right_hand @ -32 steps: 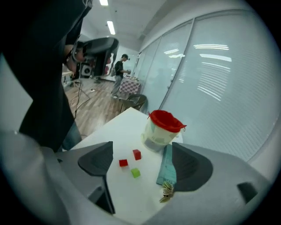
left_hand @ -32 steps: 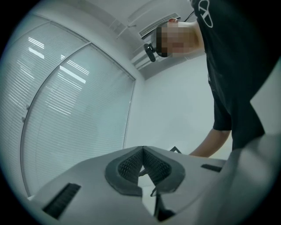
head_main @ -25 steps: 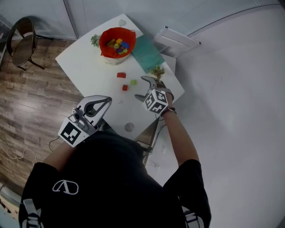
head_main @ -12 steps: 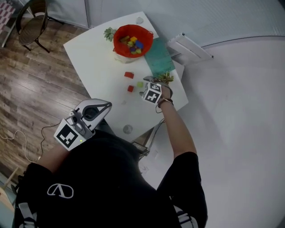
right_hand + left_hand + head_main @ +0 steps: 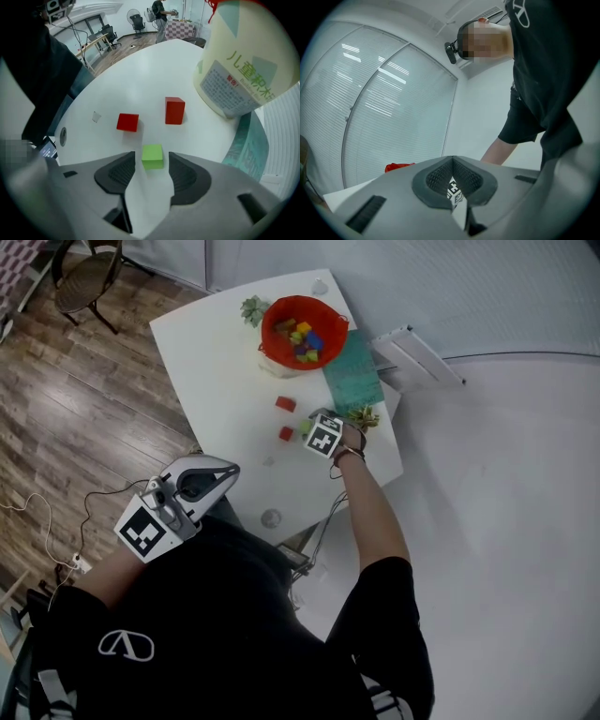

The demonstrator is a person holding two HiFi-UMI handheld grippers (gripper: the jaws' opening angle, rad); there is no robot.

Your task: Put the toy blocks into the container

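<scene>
A green block [image 5: 152, 156] lies on the white table [image 5: 216, 362], with two red blocks [image 5: 127, 122] [image 5: 175, 110] just beyond it. My right gripper [image 5: 152, 164] points straight down over the green block. Its jaws have just been closing with the block between them, and a thin gap still shows on each side. In the head view the right gripper [image 5: 314, 424] sits beside the red blocks [image 5: 286, 404] [image 5: 286, 433]. The red container [image 5: 300, 334] holds several coloured blocks at the table's far end. My left gripper [image 5: 230, 468] hangs shut and empty near the table's front edge.
A teal mat [image 5: 354, 381] lies right of the container. Small plants [image 5: 253, 308] [image 5: 362, 416] stand by the container and at the right edge. A grey disc [image 5: 271, 517] is set in the table near the front. A chair [image 5: 89, 277] stands on the wooden floor at far left.
My right gripper has dropped to the table and now straddles the green block, its jaws narrower than before. The left gripper has sunk a little and stays shut.
</scene>
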